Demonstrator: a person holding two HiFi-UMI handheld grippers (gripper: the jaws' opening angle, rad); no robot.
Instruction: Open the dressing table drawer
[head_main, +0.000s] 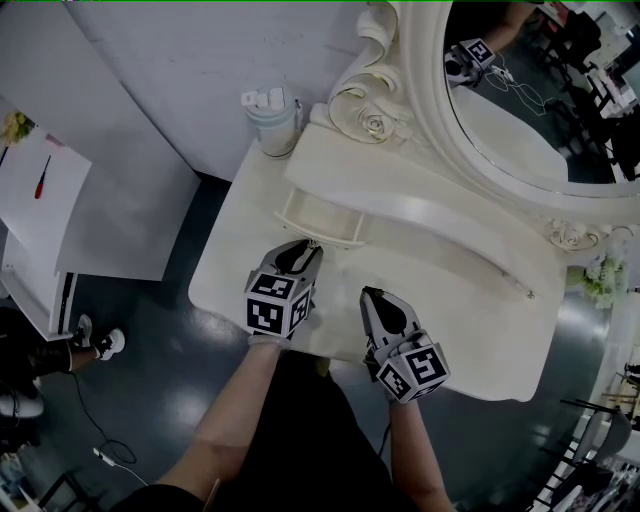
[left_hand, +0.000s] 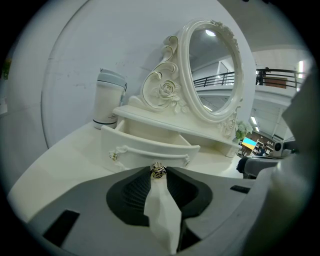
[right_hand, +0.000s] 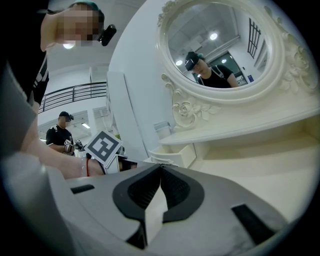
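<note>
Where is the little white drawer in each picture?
Head view: the open cream wooden drawer is in the centre, just above the left tongs.
Left gripper view: centre, right behind the tongs pinching its small metal knob.
Right gripper view: small, just left of centre.
Shared landmark: the oval white-framed mirror.

A pale flask (head_main: 272, 122) stands upright — a red-handled tool (head_main: 41, 177) lies apart.
</note>
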